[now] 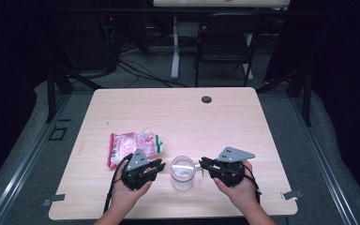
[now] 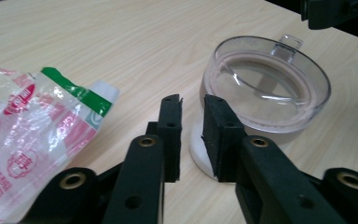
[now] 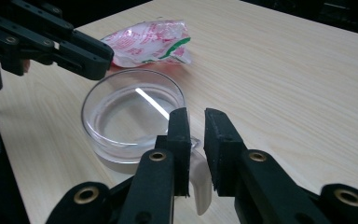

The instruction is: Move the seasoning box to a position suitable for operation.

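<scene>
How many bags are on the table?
1. The bag lies flat on the table's left half, just beyond the left tool and left of the clear cup. Nothing looks hidden behind it.

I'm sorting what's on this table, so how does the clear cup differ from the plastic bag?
The clear cup stands upright and keeps a rigid round shape; the plastic bag lies flat and crumpled. The cup is colourless and see-through with a small handle, while the bag carries red and white print with a green strip. The cup sits between the two tongs; the bag lies behind the left tongs. Both rest on the wooden table.
</scene>
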The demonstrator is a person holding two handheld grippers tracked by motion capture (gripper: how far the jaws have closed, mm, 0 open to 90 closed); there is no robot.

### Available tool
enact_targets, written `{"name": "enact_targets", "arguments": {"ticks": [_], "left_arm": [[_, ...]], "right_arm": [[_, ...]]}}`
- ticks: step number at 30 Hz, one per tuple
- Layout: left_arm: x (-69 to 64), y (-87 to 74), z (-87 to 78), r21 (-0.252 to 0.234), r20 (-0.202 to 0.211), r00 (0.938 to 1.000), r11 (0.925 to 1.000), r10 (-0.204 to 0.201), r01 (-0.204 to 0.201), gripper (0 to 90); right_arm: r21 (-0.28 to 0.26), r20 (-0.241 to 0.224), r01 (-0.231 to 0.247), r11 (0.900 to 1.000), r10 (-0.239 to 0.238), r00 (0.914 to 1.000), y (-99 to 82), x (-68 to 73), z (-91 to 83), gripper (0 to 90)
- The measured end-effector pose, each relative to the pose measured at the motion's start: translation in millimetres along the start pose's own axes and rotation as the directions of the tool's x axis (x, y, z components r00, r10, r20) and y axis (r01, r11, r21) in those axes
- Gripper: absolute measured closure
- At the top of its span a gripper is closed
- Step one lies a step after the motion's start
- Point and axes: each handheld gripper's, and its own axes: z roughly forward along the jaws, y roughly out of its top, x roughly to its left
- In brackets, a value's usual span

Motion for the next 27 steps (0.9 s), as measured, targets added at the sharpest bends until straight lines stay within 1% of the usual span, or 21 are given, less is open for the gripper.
{"name": "enact_targets", "arguments": {"ticks": [2,3,4,6,8,9,10,12,14,15,17,19,20,21,27], "left_arm": [[-0.4,-0.7,1.5,0.014,0.012,0.9999,0.9999,0.002,-0.002,81.1],[-1.0,-1.1,2.7,0.019,0.018,0.9998,0.9998,-0.004,0.003,82.0],[-1.5,-1.1,3.3,0.031,0.024,0.9997,0.9995,-0.004,0.003,83.2],[-3.0,-1.5,5.0,0.038,0.035,0.9994,0.9993,-0.003,0.002,85.0],[-3.9,-1.7,5.8,0.045,0.053,0.9986,0.999,0.007,-0.01,87.2],[-4.1,-1.8,6.2,0.046,0.069,0.9975,0.9988,0.012,-0.015,88.0],[-4.1,-1.9,6.4,0.048,0.082,0.9965,0.9987,0.016,-0.02,88.5],[-4.3,-2.2,6.9,0.054,0.102,0.9943,0.9979,0.03,-0.036,89.4],[-4.7,-2.7,8.0,0.067,0.103,0.9939,0.9966,0.042,-0.049,89.9],[-5.2,-3.2,8.9,0.071,0.103,0.9939,0.9964,0.039,-0.046,89.9],[-6.3,-3.8,10.5,0.083,0.096,0.9946,0.9955,0.04,-0.048,89.8],[-7.6,-4.2,12.1,0.09,0.101,0.9941,0.9948,0.038,-0.047,89.9],[-7.7,-4.0,12.3,0.101,0.106,0.9933,0.9932,0.047,-0.058,89.9],[-8.3,-4.2,12.7,0.104,0.105,0.9933,0.9928,0.048,-0.059,89.9],[-9.7,-5.2,13.5,0.099,0.101,0.9939,0.9937,0.043,-0.053,89.8]], "right_arm": [[0.0,-0.008,-0.001,1.0,0.001,1.0,0.7,0.9,1.4,81.2],[0.003,-0.005,0.002,1.0,-0.002,1.0,0.7,1.5,2.6,82.1],[0.009,0.001,0.003,1.0,-0.003,1.0,0.5,2.0,3.8,82.2],[0.011,0.014,0.002,0.9999,-0.002,0.9999,-0.6,2.5,6.1,82.7],[0.019,0.01,-0.009,0.9998,0.009,0.9999,-1.5,1.8,8.3,82.1],[0.018,-0.006,-0.018,0.9997,0.018,0.9998,-2.0,1.1,9.7,81.5],[0.023,-0.011,-0.02,0.9995,0.021,0.9997,-2.4,0.6,10.6,81.5],[0.024,-0.007,-0.015,0.9996,0.015,0.9999,-3.3,-0.5,11.9,80.9],[0.02,-0.009,-0.021,0.9996,0.021,0.9997,-3.1,-1.5,12.1,81.3],[0.019,-0.006,-0.022,0.9996,0.022,0.9997,-3.2,-1.6,11.8,81.6],[0.02,-0.013,-0.025,0.9995,0.025,0.9996,-3.6,-2.5,11.3,82.5],[0.024,-0.025,-0.032,0.9992,0.033,0.9992,-3.6,-3.6,11.1,82.9],[0.024,-0.029,-0.035,0.9991,0.035,0.9989,-3.7,-4.0,11.2,82.9],[0.023,-0.032,-0.038,0.999,0.039,0.9987,-3.9,-4.3,11.2,82.9],[0.017,-0.028,-0.043,0.9989,0.043,0.9987,-4.5,-3.9,11.3,82.8]]}}
